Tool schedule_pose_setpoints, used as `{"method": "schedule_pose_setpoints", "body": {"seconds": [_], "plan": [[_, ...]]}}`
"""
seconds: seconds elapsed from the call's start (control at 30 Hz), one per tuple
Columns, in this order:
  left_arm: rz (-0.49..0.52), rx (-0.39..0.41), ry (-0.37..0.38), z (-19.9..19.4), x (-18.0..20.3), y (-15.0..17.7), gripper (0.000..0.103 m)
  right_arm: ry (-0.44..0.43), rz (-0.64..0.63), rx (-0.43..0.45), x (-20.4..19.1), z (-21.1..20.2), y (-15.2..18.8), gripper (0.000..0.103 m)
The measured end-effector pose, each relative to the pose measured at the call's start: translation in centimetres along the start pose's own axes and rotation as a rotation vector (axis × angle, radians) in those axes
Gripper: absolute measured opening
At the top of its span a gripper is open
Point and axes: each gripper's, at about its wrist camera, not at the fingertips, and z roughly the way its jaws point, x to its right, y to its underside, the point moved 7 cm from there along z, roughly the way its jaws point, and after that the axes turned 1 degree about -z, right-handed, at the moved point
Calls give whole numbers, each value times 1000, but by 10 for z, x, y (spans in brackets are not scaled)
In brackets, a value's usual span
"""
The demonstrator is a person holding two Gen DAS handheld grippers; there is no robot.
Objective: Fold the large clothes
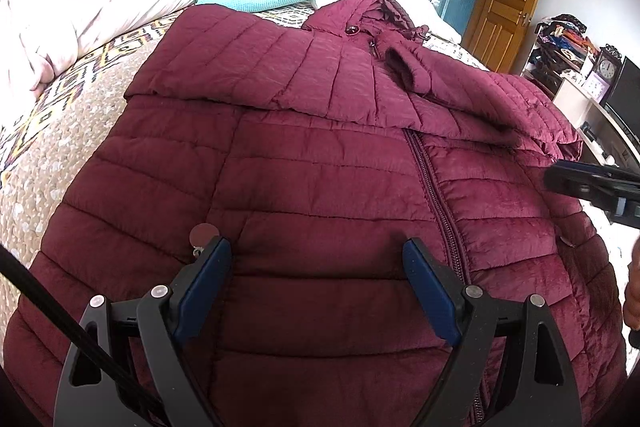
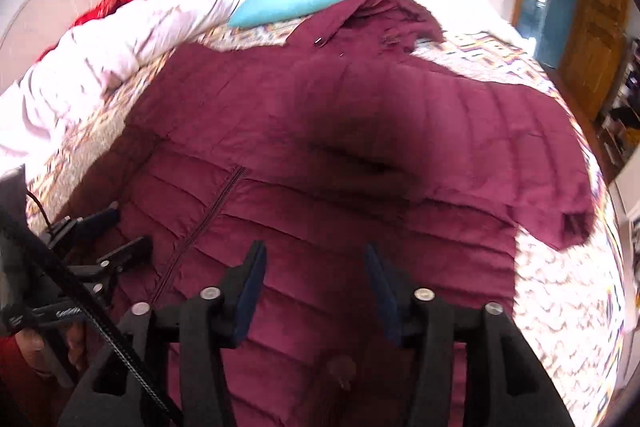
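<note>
Right claw point(image 2: 316, 287) agape over maroon jacket point(image 2: 320, 155) (nothing gripped).

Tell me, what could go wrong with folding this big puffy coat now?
The coat is thick and puffy, so a fold might spring back open. One sleeve still sticks out to the side and could slip out of the bundle. Both the left hand-held gripper and the right hand-held gripper are open with nothing in them, so a grab could catch just the slippery top layer or snag the zipper.
</note>
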Motion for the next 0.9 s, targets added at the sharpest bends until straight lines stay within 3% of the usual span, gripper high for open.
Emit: {"method": "schedule_pose_setpoints", "body": {"seconds": [0.07, 0.2, 0.4, 0.57, 0.7, 0.87, 0.9], "plan": [[1, -11, -2, -1, 1, -2, 86, -17, 77, 36, 10, -7, 5, 66], [2, -26, 59, -18, 11, -18, 86, -59, 220, 66, 22, -2, 20, 66], [62, -6, 93, -25, 52, -91, 86, -152, 382, 124, 40, -1, 36, 66], [104, -51, 76, 23, 81, -141, 84, -162, 423, 161, 45, 0, 44, 66], [70, -132, 76, 75, 90, -154, 83, -149, 412, 176, 42, 0, 43, 67], [-5, -197, 129, 115, 103, -151, 73, -174, 431, 187, 46, 3, 45, 67], [6, -204, 124, 120, 108, -150, 63, -175, 432, 189, 47, 2, 46, 67]]}}
